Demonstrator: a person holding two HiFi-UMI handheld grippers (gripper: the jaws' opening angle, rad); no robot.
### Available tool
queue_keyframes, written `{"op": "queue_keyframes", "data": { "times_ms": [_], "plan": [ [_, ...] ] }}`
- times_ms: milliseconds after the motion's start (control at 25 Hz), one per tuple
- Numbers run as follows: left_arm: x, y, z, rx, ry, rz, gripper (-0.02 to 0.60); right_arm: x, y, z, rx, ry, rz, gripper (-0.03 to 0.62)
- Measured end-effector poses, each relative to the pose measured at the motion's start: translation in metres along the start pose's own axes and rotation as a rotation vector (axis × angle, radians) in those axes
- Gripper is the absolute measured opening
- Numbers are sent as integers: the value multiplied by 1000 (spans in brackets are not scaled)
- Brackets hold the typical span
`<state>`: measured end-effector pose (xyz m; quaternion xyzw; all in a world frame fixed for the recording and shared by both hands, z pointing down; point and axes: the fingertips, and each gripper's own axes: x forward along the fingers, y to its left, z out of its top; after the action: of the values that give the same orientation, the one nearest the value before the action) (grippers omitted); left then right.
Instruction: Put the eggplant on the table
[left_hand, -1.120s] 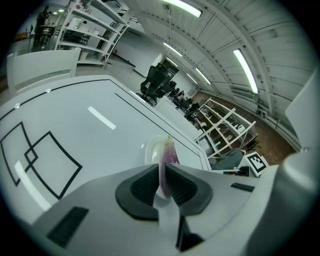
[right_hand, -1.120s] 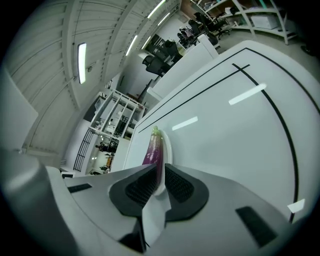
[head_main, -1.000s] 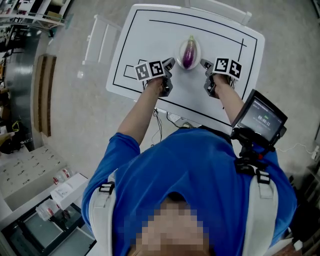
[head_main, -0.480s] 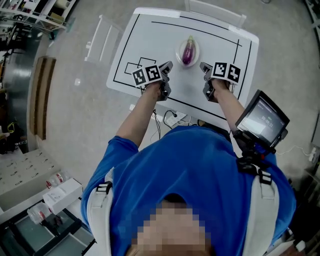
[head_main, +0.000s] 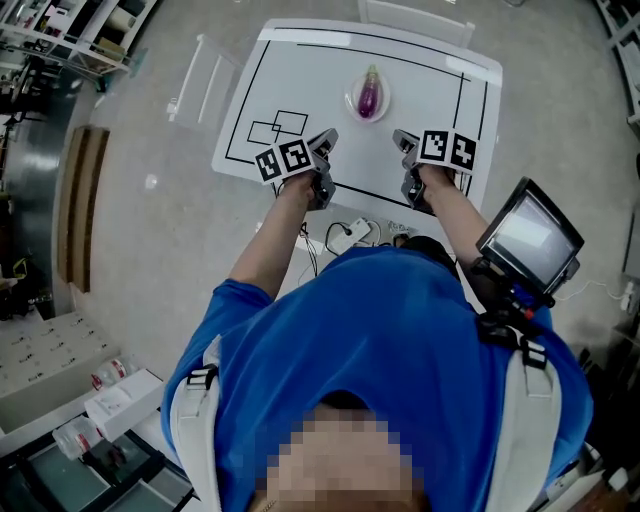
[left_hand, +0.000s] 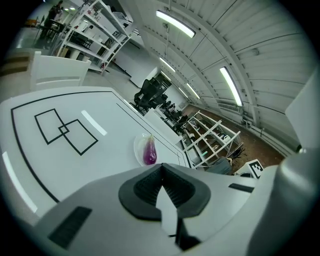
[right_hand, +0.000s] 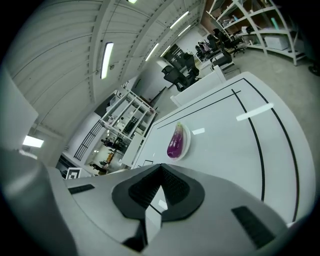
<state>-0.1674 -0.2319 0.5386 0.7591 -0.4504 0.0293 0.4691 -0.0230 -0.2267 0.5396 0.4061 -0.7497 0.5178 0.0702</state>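
- Head view shows the eggplant (head_main: 369, 97) lying on a small white plate (head_main: 353, 103) in the far middle part of the white surface (head_main: 300, 75), inside the black frame line.
- Both grippers hang over the near edge of the surface. The left gripper (head_main: 326, 139) and the right gripper (head_main: 399, 138) are on either side of the plate and well apart from it.
- Left gripper view shows its jaws together at the tips, with nothing between them. The eggplant (left_hand: 149, 152) is ahead of them on its plate (left_hand: 138, 149).
- Right gripper view shows the same: jaws together and empty, with the eggplant (right_hand: 175, 142) and the plate (right_hand: 187, 141) further ahead.
- I judge that the task is at its very start. The eggplant is not yet touched, and the step in hand is the reach toward the plate.
- The next move, I think, calls for one gripper to spread its jaws, go forward and low, and take the eggplant across its thick purple body.
- After that it must be lifted off the plate and laid on a bare part of the surface beside it.
- The skin looks smooth and round, so a grip too near the thin stem end could slip.
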Motion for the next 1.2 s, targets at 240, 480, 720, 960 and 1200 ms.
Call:
{"op": "queue_keyframes", "data": {
  "times_ms": [240,480,720,960,1200],
  "plan": [
    [-3,-2,-8,-8,-9,-24,8,-1,1,-9,-13,0,14,2],
    [-46,-20,-39,-20,-14,-53,8,-38,28,-50,-30,-9,17,2],
    [-61,-27,-53,-25,-25,-74,8,-52,33,-67,-37,-24,20,2],
    [-72,-35,-63,-30,-35,-95,8,-67,41,-77,-68,-48,27,2],
    [-83,-30,-63,-38,-41,-100,8,-64,46,-87,-85,-50,20,2]
  ]
}}
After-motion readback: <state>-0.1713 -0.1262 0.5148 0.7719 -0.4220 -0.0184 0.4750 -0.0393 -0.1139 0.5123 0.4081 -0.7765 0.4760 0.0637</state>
